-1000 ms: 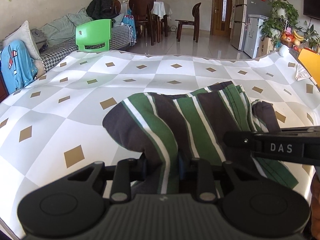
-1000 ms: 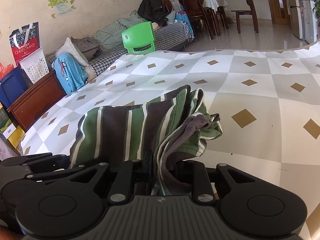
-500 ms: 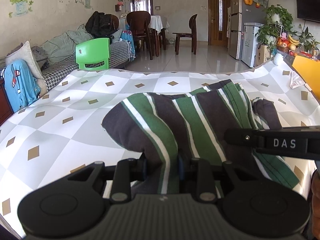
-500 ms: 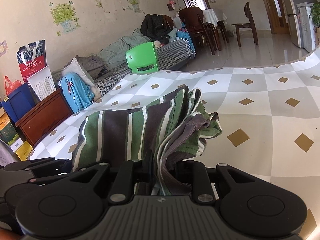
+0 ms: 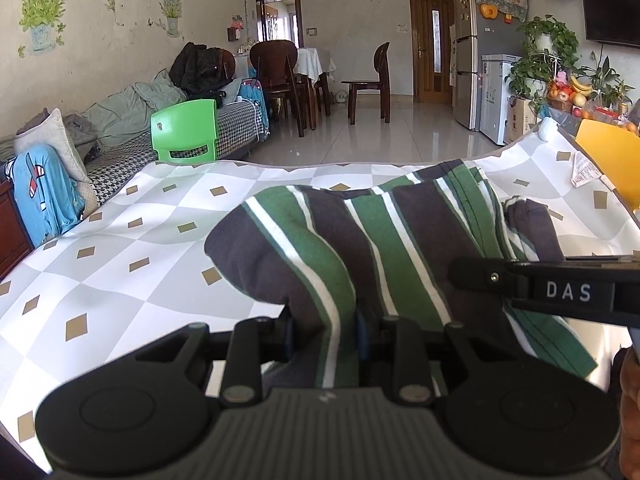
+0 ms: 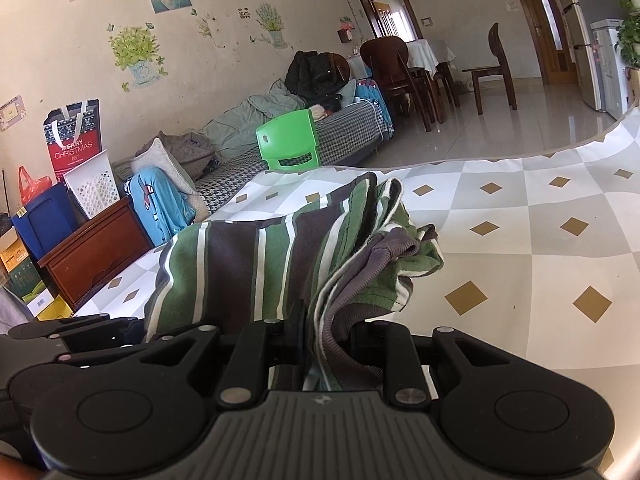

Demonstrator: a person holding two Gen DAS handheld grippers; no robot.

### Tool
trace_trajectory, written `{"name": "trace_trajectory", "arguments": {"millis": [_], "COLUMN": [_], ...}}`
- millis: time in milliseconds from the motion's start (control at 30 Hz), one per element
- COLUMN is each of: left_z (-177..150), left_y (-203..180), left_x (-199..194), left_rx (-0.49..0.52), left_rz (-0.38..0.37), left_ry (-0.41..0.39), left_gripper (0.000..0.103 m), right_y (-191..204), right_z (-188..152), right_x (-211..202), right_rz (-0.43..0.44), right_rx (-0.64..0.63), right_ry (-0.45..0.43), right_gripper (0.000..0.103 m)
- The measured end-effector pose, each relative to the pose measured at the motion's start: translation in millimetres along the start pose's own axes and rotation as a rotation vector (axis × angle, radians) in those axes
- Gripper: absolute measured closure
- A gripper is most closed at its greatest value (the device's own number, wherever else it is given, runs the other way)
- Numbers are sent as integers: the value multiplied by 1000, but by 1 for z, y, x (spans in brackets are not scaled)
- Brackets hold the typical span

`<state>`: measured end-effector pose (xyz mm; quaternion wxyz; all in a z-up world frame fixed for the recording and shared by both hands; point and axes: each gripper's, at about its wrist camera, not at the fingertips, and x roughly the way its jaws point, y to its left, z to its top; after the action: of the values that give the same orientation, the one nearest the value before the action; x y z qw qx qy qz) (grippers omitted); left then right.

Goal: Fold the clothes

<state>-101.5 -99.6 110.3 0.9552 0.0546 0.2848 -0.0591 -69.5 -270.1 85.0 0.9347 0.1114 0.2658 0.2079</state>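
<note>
A green plastic chair (image 5: pixel 185 129) stands just beyond the table's (image 5: pixel 120 240) diamond-patterned cloth. Behind it a checked sofa (image 5: pixel 236 120) holds bedding; dark dining chairs (image 5: pixel 368 76) and a fridge (image 5: pixel 466 72) stand farther back.

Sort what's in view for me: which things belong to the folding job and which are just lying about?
Part of the job:
- striped shirt, pinched by both grippers
- left gripper
- right gripper
- patterned tablecloth it's being folded over

Just lying about:
- green chair
- paper slip at the cloth's far right edge
- yellow object
</note>
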Motion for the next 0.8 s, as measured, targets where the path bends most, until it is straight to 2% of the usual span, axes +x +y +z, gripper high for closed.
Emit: {"name": "trace_trajectory", "arguments": {"millis": [433,800], "left_z": [19,34], "left_y": [-19,-52], "left_x": [-12,-9], "left_rx": [16,63], "left_rz": [-16,-54], "left_ry": [-28,-45], "left_gripper": [78,78], "right_y": [-12,-32], "right_z": [11,17], "right_x": [-26,-46], "right_rz": [-11,-70], "right_rx": [29,65], "right_ry": [-72,-117], "right_gripper": [83,83]}}
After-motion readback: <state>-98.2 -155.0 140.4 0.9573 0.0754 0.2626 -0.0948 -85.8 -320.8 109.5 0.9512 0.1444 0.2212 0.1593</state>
